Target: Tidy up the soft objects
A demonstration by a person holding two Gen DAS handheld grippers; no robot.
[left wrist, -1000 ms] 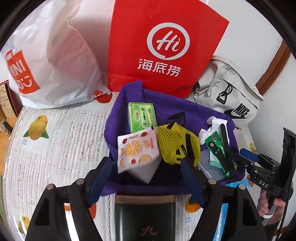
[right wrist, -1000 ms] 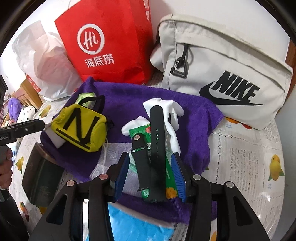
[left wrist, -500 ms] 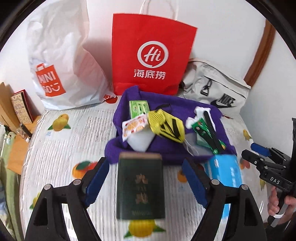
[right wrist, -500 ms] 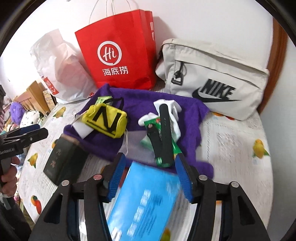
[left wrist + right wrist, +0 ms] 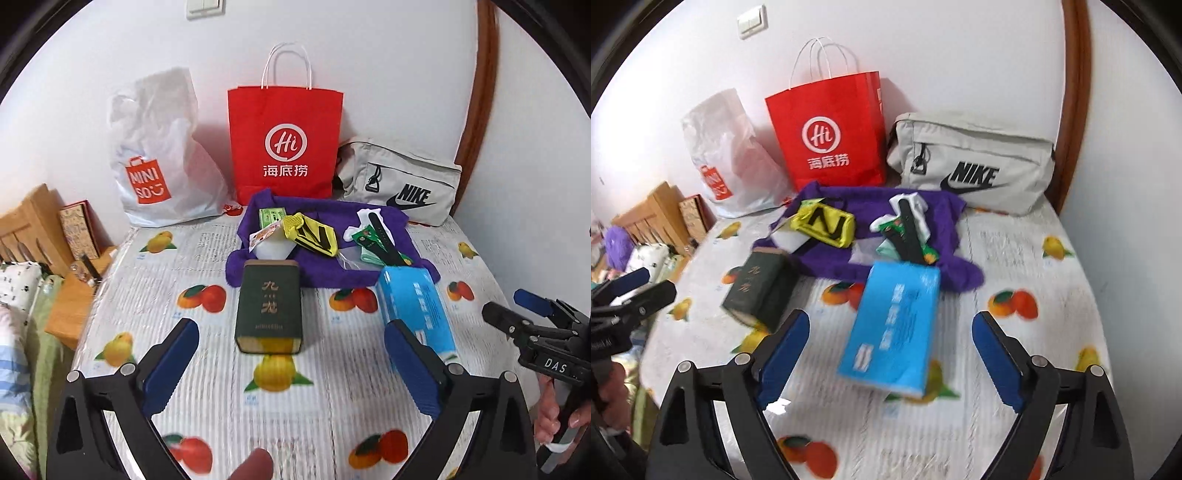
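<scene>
Both tools are empty with jaws spread apart: the left tool point(image 5: 291, 363) hangs above the surface point(image 5: 207, 402) short of the green tin point(image 5: 269, 306), and the right tool point(image 5: 890, 350) hangs over the blue tissue pack point(image 5: 892, 328). Landmark for all positions: the purple towel point(image 5: 325, 273), which lies crumpled in front of the red paper bag point(image 5: 284, 146). Left of the red bag stands a white plastic bag point(image 5: 162, 158); right of it lies a grey sling bag point(image 5: 400, 184). The blue tissue pack touches the towel's near right edge; the green tin touches its near left edge. On the towel rest a yellow mesh pouch point(image 5: 314, 234), a white sock point(image 5: 360, 221) under a black strap point(image 5: 384, 236), and a small green packet point(image 5: 271, 216). Risk assessment: the towel is limp and folded under several items, so lifting one edge is likely to spill the pouch and strap. A pinch on the yielding tissue pack may crush it or slip off its glossy film. The loose sock may drag the strap along.
</scene>
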